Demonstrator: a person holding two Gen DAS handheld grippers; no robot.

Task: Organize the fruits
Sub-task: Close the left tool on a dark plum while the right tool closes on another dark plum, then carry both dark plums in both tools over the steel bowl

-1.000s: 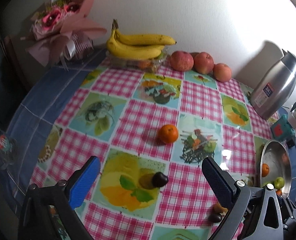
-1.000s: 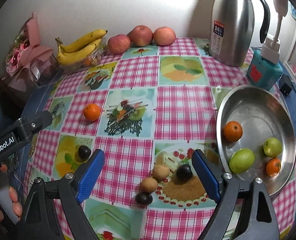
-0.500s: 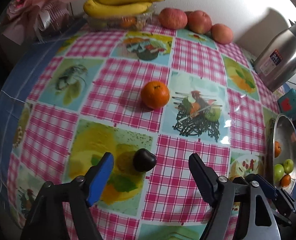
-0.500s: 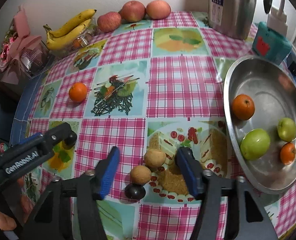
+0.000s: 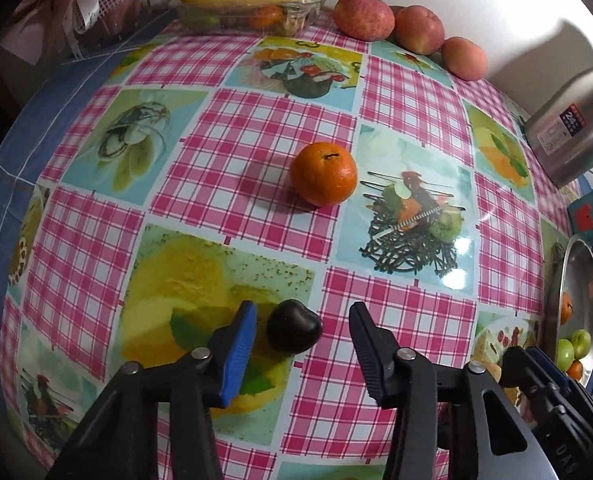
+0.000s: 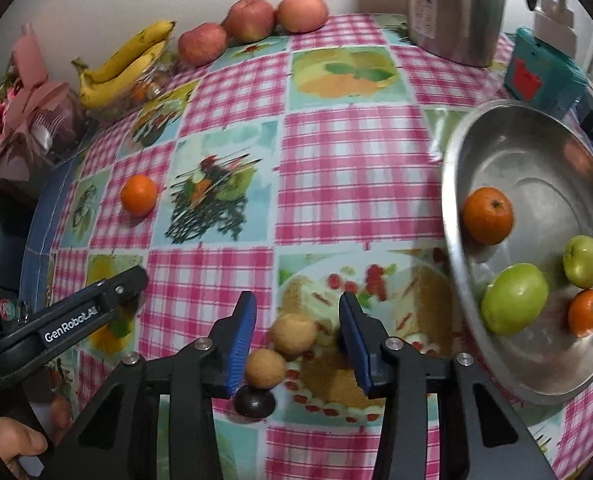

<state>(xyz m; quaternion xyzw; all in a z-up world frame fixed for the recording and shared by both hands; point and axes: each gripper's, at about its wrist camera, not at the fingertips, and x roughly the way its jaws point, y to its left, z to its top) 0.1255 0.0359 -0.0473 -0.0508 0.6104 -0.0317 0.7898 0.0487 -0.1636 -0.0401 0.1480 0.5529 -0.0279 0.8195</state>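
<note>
The left gripper [image 5: 302, 334], jaws just closing but not touching, has the dark plum [image 5: 293, 333] between them on the tablecloth [image 5: 256, 128], nearer its blue finger [image 5: 238, 354].

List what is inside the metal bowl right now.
In the right wrist view the metal bowl holds two oranges and two green fruits. The frame edge cuts off its far right side.

Open cloth [image 5: 256, 184] mid-table — bowl [image 6: 452, 184] right
</note>
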